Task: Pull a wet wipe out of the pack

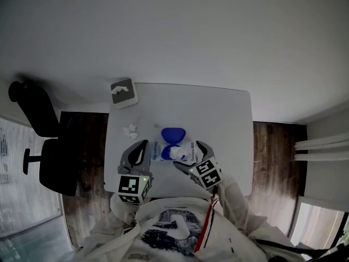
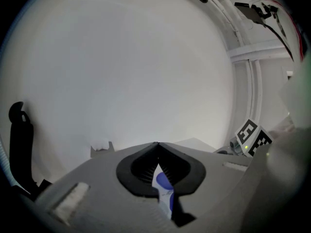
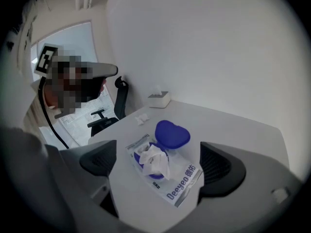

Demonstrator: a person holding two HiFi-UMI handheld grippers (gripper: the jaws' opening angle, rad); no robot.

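Pack (image 3: 181, 182) flanked by spread right fingers (image 3: 221, 166), apparently untouched

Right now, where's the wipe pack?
Head view: the wipe pack lies on the table near its front edge, between the left claw and right claw.

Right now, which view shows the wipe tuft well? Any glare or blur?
Right gripper view: sharp, evenly lit, wipe tuft clear on the wet wipe pack, corners vignetted. Head view: dim, fisheye-bent, pack tiny. Left gripper view: wall washed out, left gripper blocks all but a sliver of the pack.
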